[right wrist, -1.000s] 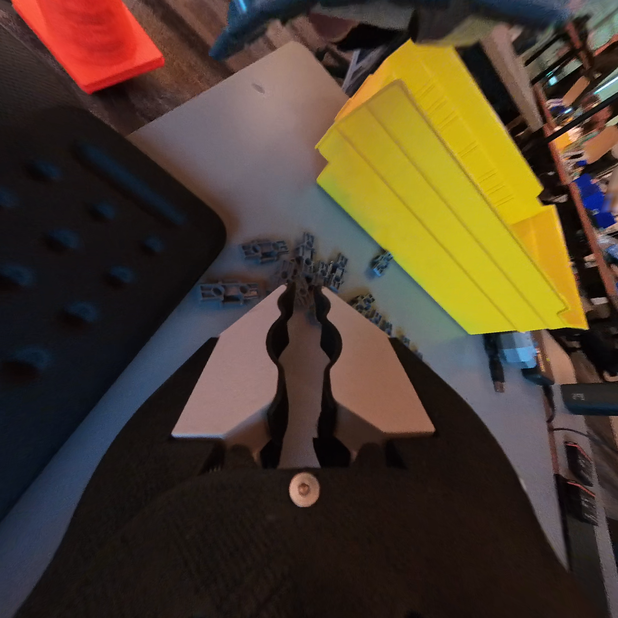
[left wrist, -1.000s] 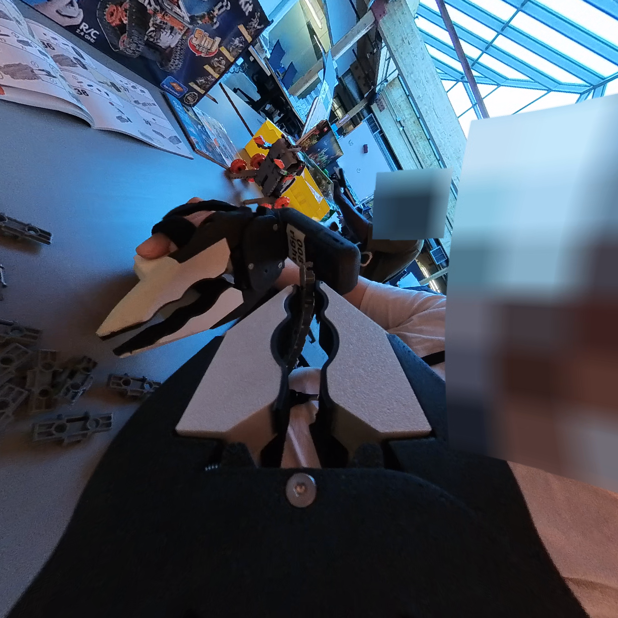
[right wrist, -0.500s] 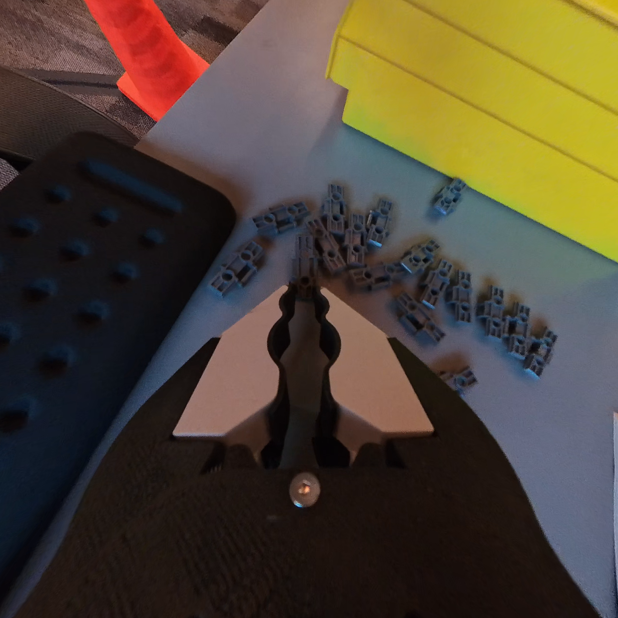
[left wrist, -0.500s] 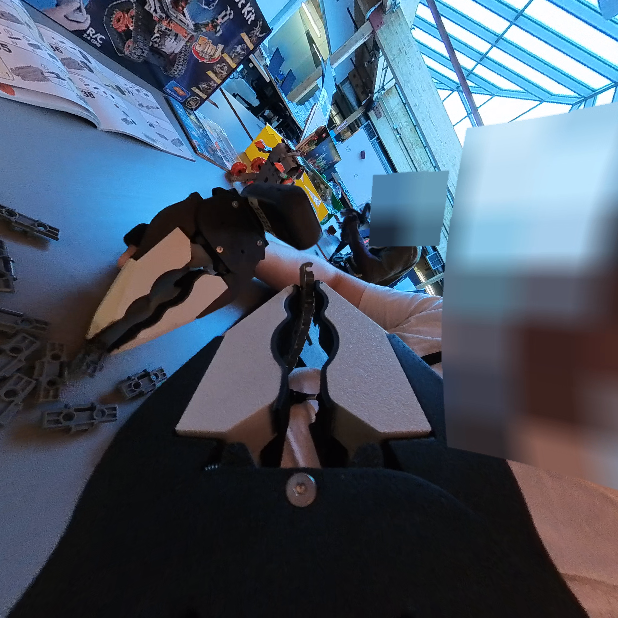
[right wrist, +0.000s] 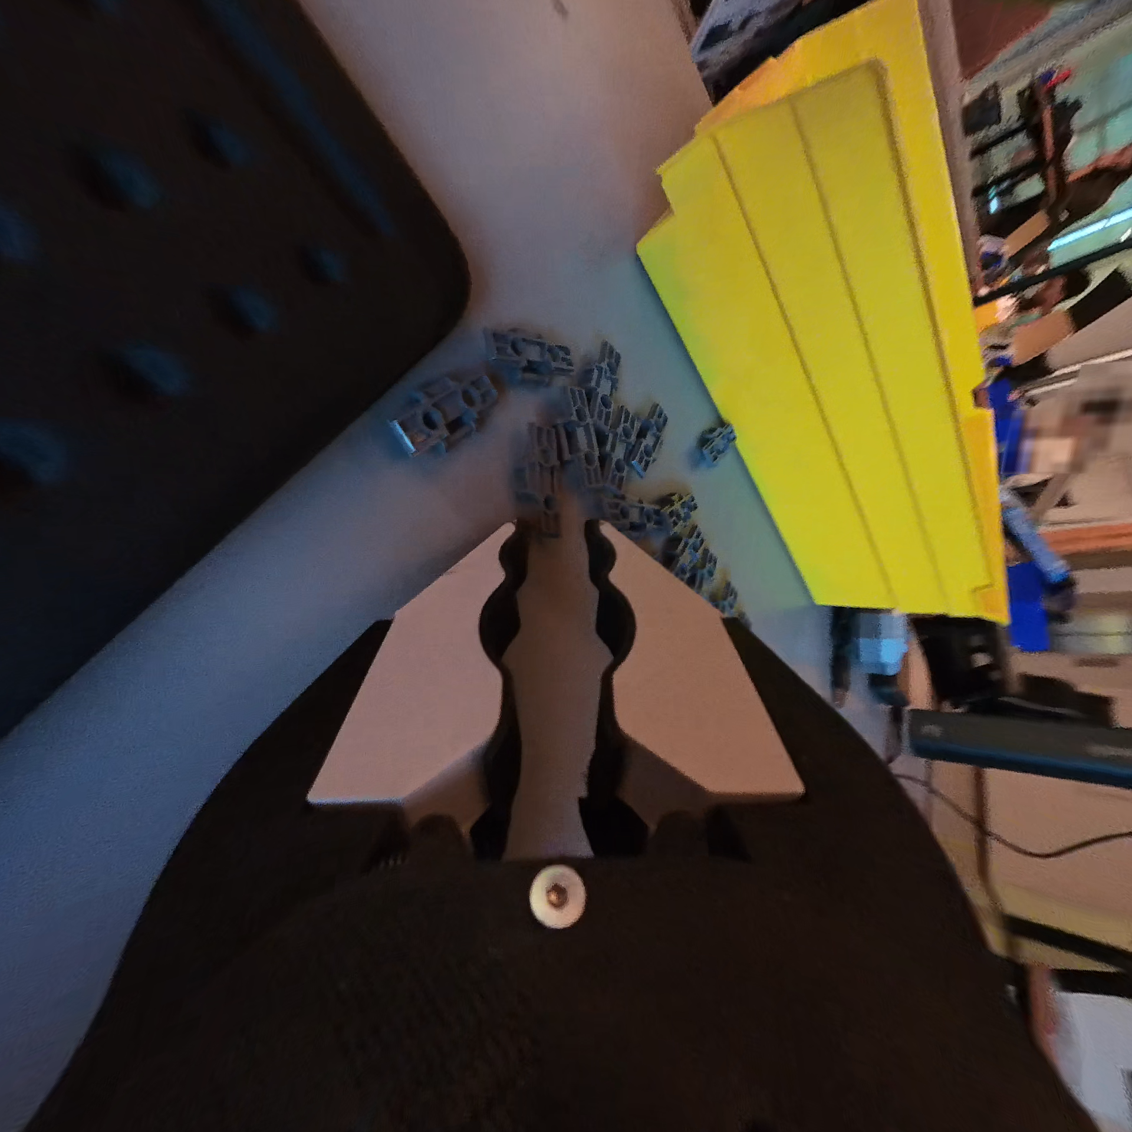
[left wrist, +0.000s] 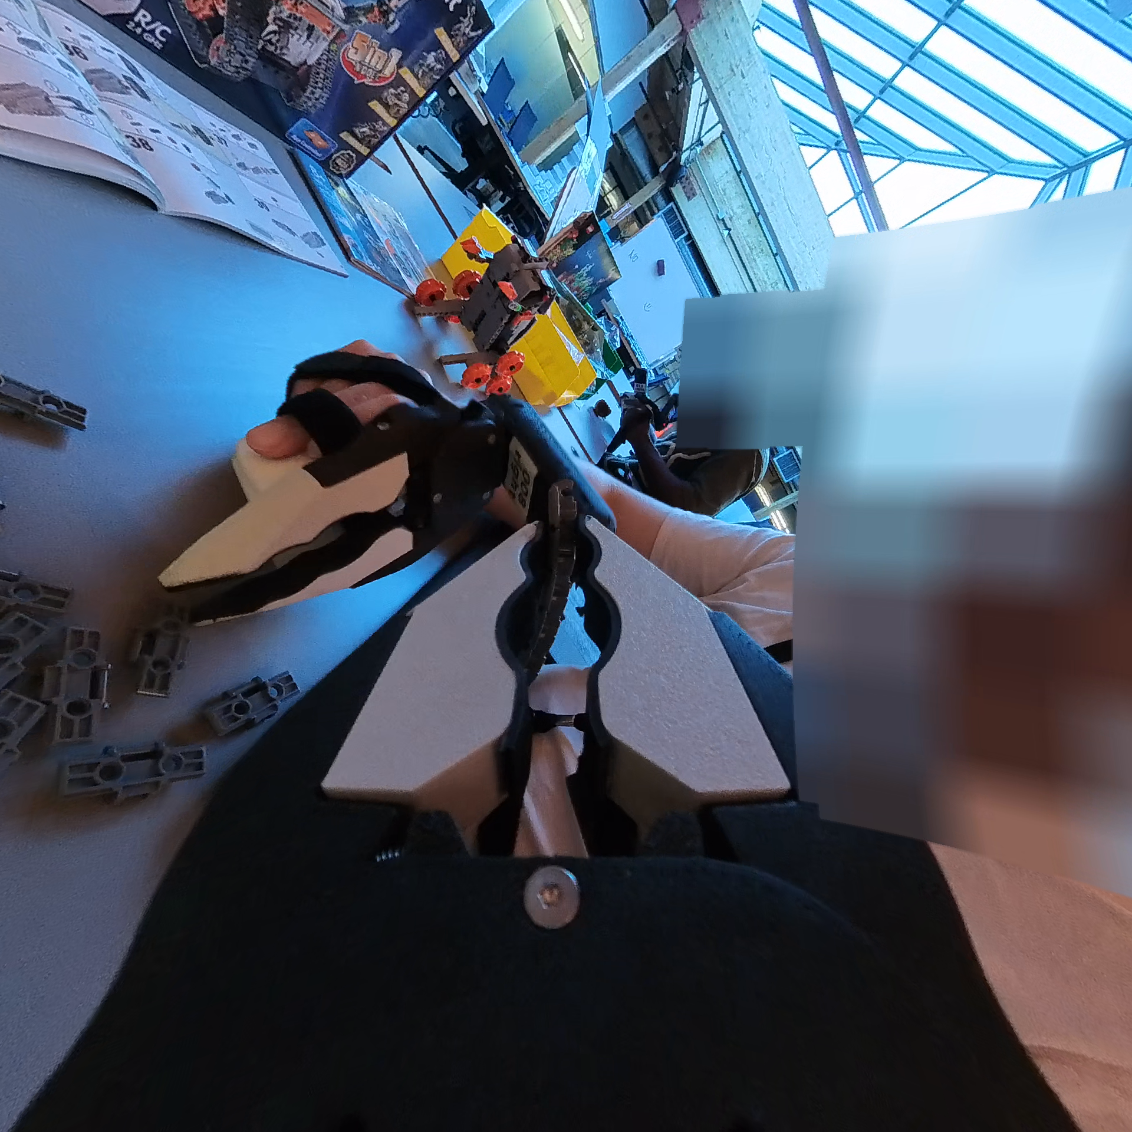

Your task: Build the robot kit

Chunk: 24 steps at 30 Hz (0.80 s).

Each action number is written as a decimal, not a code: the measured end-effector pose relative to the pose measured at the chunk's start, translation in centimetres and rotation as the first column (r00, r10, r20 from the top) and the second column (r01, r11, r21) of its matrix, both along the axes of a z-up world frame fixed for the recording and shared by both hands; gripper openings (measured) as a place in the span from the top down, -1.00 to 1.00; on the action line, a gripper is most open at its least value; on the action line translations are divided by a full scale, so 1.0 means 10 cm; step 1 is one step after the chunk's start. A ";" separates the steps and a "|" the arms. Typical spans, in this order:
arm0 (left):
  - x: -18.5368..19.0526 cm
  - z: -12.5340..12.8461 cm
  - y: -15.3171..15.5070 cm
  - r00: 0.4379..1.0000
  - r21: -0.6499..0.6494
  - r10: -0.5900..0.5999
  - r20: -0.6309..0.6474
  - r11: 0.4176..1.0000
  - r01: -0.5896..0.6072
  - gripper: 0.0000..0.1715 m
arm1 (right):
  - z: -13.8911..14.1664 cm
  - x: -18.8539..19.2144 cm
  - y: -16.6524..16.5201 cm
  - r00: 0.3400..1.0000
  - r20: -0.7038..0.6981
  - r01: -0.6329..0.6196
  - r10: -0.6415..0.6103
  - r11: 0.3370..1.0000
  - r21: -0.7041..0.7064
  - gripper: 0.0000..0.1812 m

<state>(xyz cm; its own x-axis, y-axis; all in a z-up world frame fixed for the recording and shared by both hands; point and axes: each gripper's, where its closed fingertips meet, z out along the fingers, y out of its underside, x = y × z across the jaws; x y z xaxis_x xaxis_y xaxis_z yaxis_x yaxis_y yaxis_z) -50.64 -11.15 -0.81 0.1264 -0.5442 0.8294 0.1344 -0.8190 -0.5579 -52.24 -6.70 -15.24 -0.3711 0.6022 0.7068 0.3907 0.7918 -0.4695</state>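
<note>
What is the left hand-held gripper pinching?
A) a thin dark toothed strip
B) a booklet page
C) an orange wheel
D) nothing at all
A: in the left wrist view the left hand-held gripper is shut on a thin dark toothed strip that runs up between its fingers.

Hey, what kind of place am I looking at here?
Probably a workshop or maker space set up for toy model building: an instruction booklet, loose grey building pieces, yellow storage bins, under a glass roof.
</note>
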 end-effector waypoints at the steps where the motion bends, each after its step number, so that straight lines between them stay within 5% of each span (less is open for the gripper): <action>1: 0.00 0.00 -0.01 1.000 0.001 -0.003 -0.003 1.000 0.003 0.92 | 0.00 -0.01 -0.01 1.000 -0.009 -0.019 0.019 0.999 0.041 0.81; 5: 0.02 -0.02 0.01 1.000 -0.006 -0.005 -0.008 1.000 0.005 0.93 | -0.07 -0.10 -0.02 0.999 0.019 -0.047 0.046 0.993 0.109 0.98; 6: 0.03 -0.02 0.02 1.000 -0.006 -0.004 -0.003 1.000 0.004 0.93 | -0.04 -0.09 0.06 0.999 0.038 0.028 -0.030 0.998 0.051 0.99; 8: 0.04 -0.01 0.00 1.000 0.000 -0.008 0.003 1.000 0.008 0.93 | 0.08 -0.02 0.08 0.991 0.055 0.136 -0.126 0.950 -0.280 1.00; 9: 0.05 -0.03 -0.01 1.000 -0.001 -0.007 0.002 1.000 0.007 0.93 | 0.20 0.05 0.07 0.982 0.061 0.184 -0.178 0.840 -0.511 1.00; 11: 0.08 -0.09 0.01 1.000 -0.014 -0.002 -0.001 1.000 0.002 0.93 | 0.50 0.23 0.03 0.971 0.093 0.185 -0.222 0.441 -0.878 1.00; 12: 0.11 -0.13 0.03 1.000 -0.026 -0.003 -0.005 1.000 0.003 0.93 | 0.67 0.35 0.01 0.974 0.089 0.139 -0.207 0.239 -0.961 1.00; 14: 0.22 -0.28 0.10 0.999 -0.060 -0.007 -0.037 0.998 0.005 0.93 | 0.87 0.62 0.09 0.968 0.054 0.061 -0.246 0.021 -0.998 1.00; 20: 0.88 -0.60 0.29 0.989 -0.063 -0.089 -0.117 0.995 0.082 0.93 | 0.91 1.33 0.03 0.957 0.094 0.067 -0.275 -0.106 -0.992 0.99; 24: 1.33 -0.73 0.38 0.971 -0.056 -0.175 -0.161 0.984 0.168 0.93 | 0.91 1.70 -0.04 0.961 0.090 0.063 -0.263 -0.110 -0.992 0.98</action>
